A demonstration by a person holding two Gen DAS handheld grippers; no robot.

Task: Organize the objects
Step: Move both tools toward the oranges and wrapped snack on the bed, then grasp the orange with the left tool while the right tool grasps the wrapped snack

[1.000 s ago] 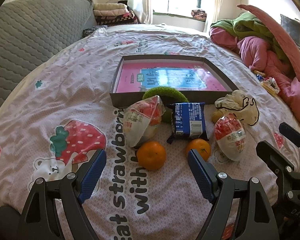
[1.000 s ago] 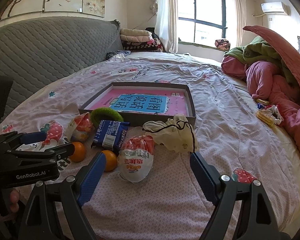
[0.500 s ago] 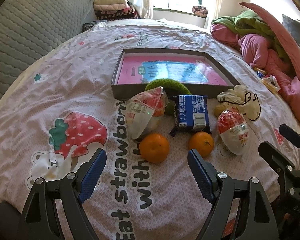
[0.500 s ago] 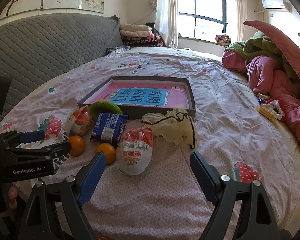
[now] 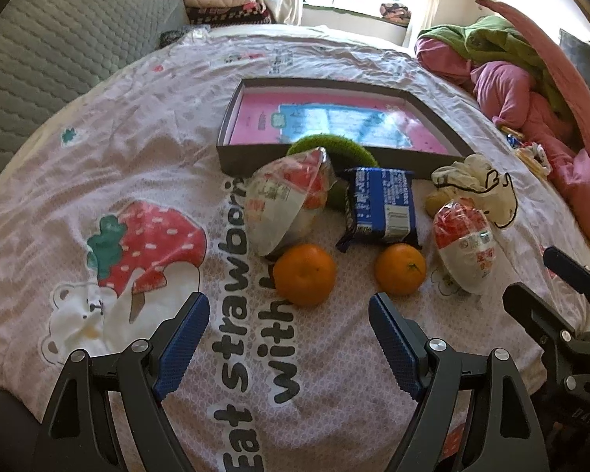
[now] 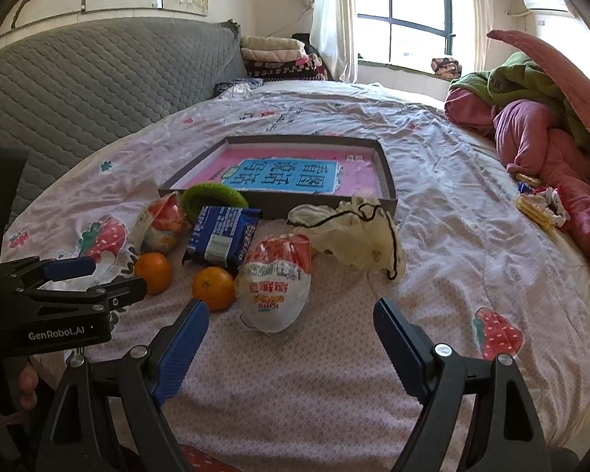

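Note:
On the bedspread lies a shallow dark box [image 5: 224, 149] [image 6: 387, 181] with a pink and blue bottom. In front of it sit a green ring [image 5: 344, 147] [image 6: 212, 194], a blue snack pack [image 5: 381, 204] [image 6: 220, 236], two red-and-white wrapped buns [image 5: 283, 204] [image 5: 466, 247] [image 6: 275, 283], two oranges [image 5: 303, 274] [image 5: 400, 269] [image 6: 213, 288] and a cream drawstring pouch [image 5: 480, 185] [image 6: 354, 232]. My left gripper [image 5: 289, 322] is open, just short of the left orange. My right gripper [image 6: 291, 328] is open, right in front of the near bun.
A grey quilted headboard [image 6: 98, 78] runs along the left. Pink and green bedding [image 6: 539, 118] is heaped at the right, with small snack packets [image 6: 539, 204] beside it. Folded blankets [image 6: 275, 55] lie by the window.
Both grippers have moved forward and tilted down, so the objects look nearer. Nothing on the bed has shifted; both grippers stay open.

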